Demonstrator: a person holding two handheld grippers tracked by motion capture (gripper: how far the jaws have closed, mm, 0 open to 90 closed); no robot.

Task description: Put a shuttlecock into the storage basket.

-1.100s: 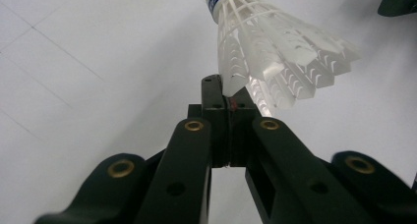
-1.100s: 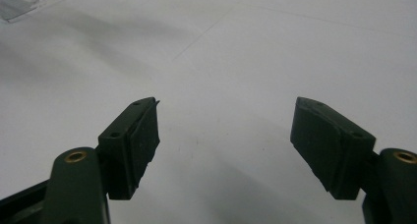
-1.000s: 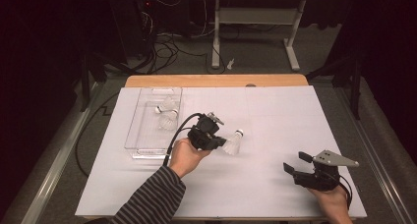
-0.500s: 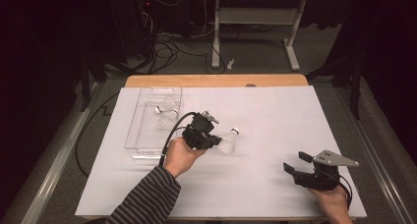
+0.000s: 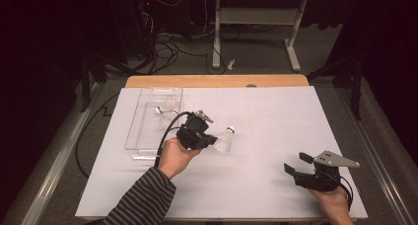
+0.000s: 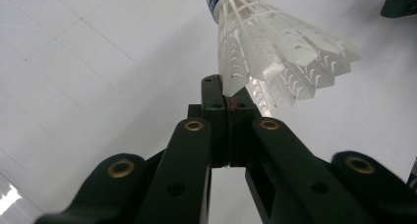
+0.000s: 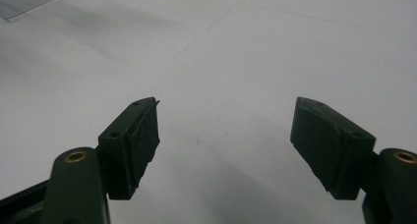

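Two shuttlecocks at least were in play in the high view: one white shuttlecock (image 5: pixel 225 141) was pinched by the left gripper (image 5: pixel 211 140) above the white table (image 5: pixel 276 131), just right of the clear tray (image 5: pixel 148 124), while another shuttlecock (image 5: pixel 166 108) already lay inside that tray. The right gripper (image 5: pixel 295 165) rested near the table's front right corner, well apart, its jaws spread and holding nothing.

In the left gripper view, the jaws stood closed together on the skirt edge of the held shuttlecock (image 6: pixel 275 47), its cork end pointing away and up.

In the right gripper view, both pads (image 7: pixel 142 135) stood wide apart over bare table, with a tray corner (image 7: pixel 29 0) at top left.

Judging by this, the work looked partly done: some pieces were in the tray, and the held one remained to be carried over and released there.
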